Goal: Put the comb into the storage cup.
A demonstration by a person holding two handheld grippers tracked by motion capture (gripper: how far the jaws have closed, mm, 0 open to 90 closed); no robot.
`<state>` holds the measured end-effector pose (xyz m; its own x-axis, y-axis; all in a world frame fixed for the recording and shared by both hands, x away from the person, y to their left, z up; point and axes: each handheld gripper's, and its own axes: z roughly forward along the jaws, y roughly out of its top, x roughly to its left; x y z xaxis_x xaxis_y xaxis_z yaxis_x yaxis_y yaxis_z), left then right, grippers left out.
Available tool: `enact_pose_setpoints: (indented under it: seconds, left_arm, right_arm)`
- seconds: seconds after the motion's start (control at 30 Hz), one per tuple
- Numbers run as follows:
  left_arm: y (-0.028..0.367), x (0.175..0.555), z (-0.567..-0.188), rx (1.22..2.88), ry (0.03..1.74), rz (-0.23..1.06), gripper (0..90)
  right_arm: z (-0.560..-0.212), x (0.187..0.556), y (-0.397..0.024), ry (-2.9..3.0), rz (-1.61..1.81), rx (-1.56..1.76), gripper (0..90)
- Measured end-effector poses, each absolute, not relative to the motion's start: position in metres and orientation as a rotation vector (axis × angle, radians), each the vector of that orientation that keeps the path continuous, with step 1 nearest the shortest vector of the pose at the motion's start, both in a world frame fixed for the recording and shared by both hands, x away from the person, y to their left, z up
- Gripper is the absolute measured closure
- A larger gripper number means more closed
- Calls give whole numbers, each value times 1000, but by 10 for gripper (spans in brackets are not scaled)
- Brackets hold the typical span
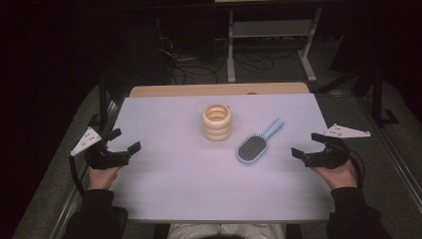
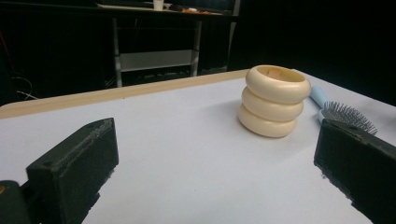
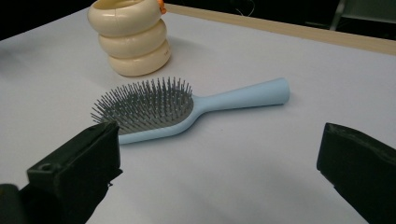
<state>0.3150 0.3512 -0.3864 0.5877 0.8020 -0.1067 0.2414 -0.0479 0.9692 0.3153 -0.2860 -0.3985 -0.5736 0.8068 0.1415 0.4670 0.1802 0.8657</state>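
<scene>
High view. The left gripper (image 1: pixel 122 141) sits at the left edge of the frame and the right gripper (image 1: pixel 304 147) at the right edge, each with jaws spread wide and holding nothing; both rest at the table (image 1: pixel 164 189) margins, apart from the objects, a posture that suggests a start position before any reach. The brush (image 1: pixel 257 143) lies right of centre, bristles up, handle pointing to the upper right. This lay leaves the handle free for a side grasp, and the right gripper is the nearer one. The holder (image 1: pixel 217 121), a cream cup of three stacked rings, stands upright just above centre, near the brush but not touching it.

Right gripper view. Brush (image 3: pixel 154 109) at centre between the open jaws, holder (image 3: pixel 130 37) at upper left.

Left gripper view. The holder's (image 2: pixel 273 100) mouth faces up; what shows of the interior looks empty, though its bottom is hidden.
</scene>
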Motion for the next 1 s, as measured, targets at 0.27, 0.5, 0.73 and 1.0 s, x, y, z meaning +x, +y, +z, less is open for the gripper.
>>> enact_pose_setpoints:
  seconds: [0.27,0.5,0.73,1.0]
  left_arm:
    - [350,315,-387,1607,896,577,0]
    - [351,315,-387,1604,896,575,0]
    - [350,316,-388,1612,894,574,0]
    - [349,316,-388,1622,896,577,0]
  right_arm:
    - [-397,314,-285,2113,1363,1196,0]
    - [-395,310,-285,2110,1369,1173,0]
    - [-390,313,-280,2135,1351,1169,0]
    - [-386,320,-282,2145,1341,1196,0]
